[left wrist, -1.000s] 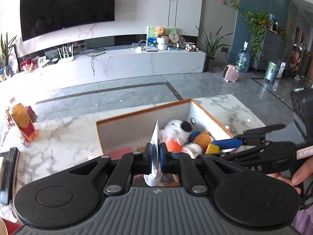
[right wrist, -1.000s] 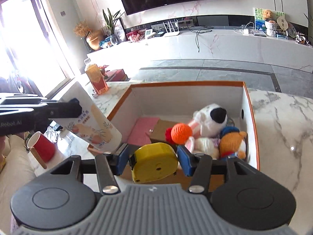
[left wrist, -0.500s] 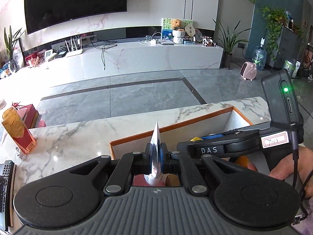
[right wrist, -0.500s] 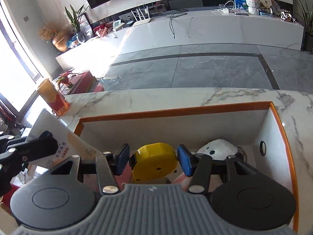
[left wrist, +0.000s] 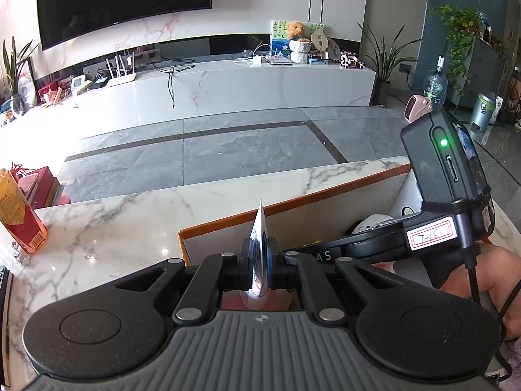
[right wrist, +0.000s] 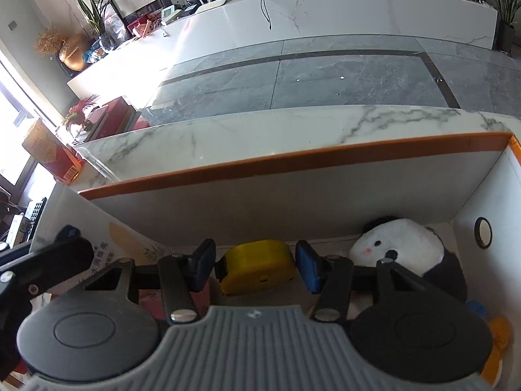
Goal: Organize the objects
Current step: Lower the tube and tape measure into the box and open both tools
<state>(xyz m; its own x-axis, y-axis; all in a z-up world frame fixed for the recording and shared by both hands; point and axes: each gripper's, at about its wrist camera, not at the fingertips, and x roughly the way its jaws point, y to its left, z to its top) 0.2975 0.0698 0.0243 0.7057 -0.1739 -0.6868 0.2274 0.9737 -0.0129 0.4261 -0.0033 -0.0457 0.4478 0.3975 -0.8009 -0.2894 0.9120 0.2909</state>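
An orange-rimmed white box [left wrist: 293, 203] [right wrist: 293, 163] stands on the marble table. My left gripper [left wrist: 259, 260] is shut on a flat white packet [left wrist: 259, 247], seen edge-on, over the box's left end. The packet also shows in the right wrist view [right wrist: 107, 244]. My right gripper [right wrist: 255, 267] is open inside the box, its blue pads apart from the yellow tape measure [right wrist: 257, 265] lying between them. A white and black plush toy [right wrist: 400, 247] lies in the box's right end.
An orange drink carton [left wrist: 19, 215] stands on the table at far left. The right gripper's body [left wrist: 449, 202] crosses the box beside my left gripper. An orange plush [right wrist: 498, 332] lies at the box's right. Grey floor lies beyond the table.
Both grippers have dropped lower into the box. The right gripper has opened, and the yellow tape measure now sits loose between its pads. The left still holds the packet.
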